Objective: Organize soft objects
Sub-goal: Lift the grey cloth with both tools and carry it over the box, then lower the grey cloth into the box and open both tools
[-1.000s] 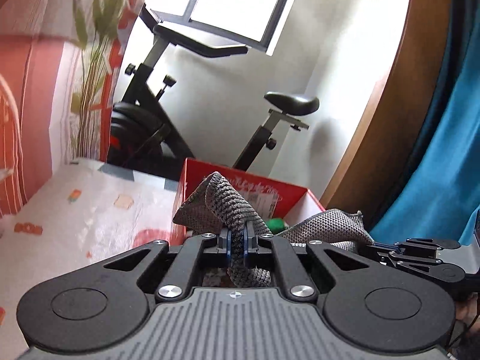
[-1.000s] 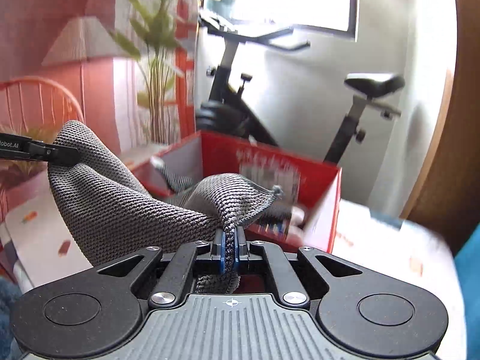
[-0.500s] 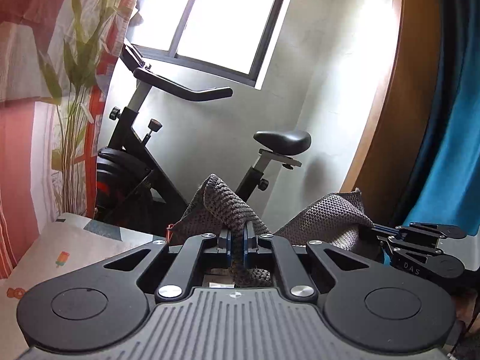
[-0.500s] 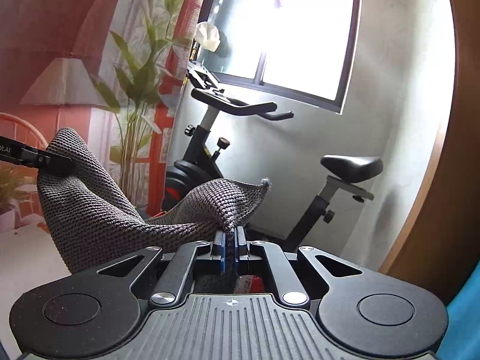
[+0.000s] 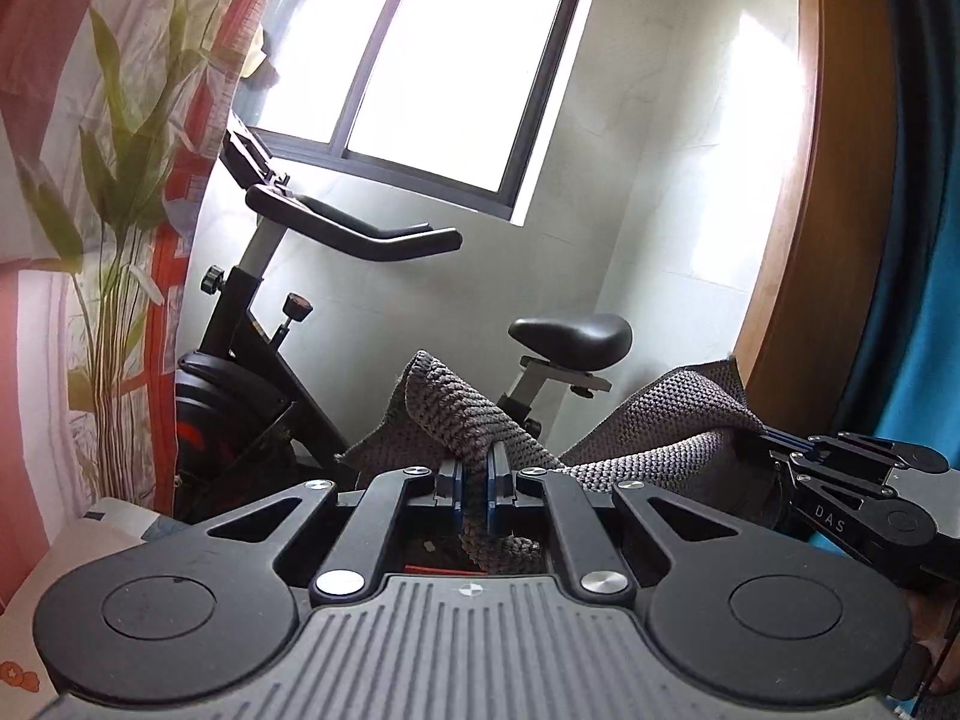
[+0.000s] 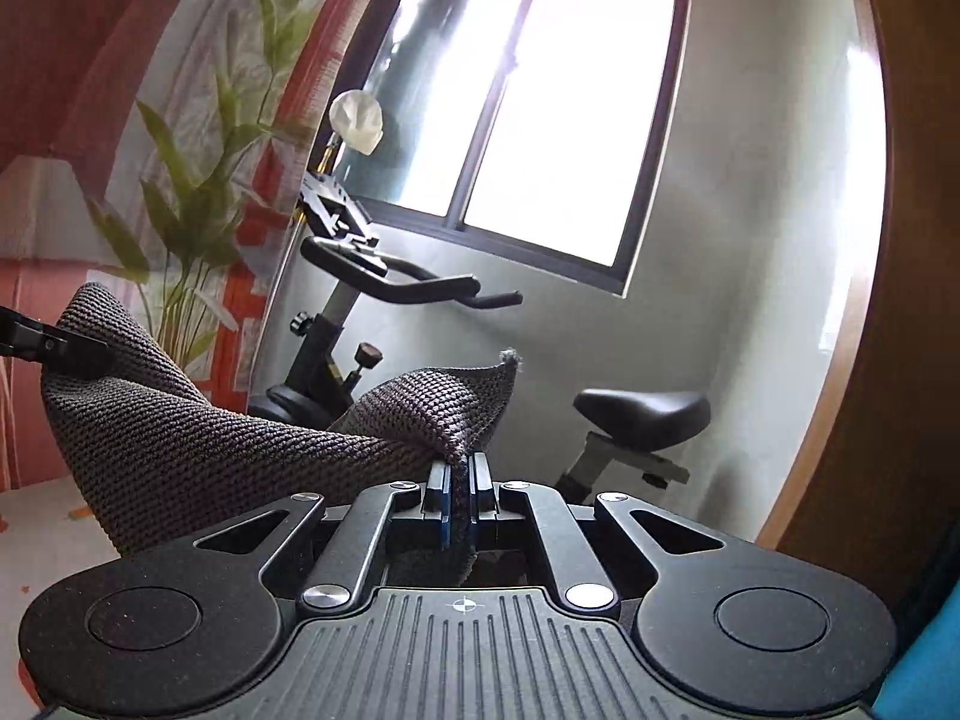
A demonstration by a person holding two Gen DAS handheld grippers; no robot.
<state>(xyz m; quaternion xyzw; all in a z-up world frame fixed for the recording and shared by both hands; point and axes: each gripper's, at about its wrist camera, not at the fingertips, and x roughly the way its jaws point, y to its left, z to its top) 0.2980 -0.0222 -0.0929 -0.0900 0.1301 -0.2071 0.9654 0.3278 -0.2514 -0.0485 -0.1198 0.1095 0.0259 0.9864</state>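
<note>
Window (image 5: pixel 456 60) now fills view; red box gone, grey cloth (image 6: pixel 198 450) still clamped

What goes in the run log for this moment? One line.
left gripper: shut on grey knit cloth | right gripper: shut on same cloth | cloth held between both

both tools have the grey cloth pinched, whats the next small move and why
Probably draw the two tools apart. The left tool and right tool each clamp a bunched corner of the grey knitted cloth, which sags between them, so it seems to need stretching flat before folding.
</note>
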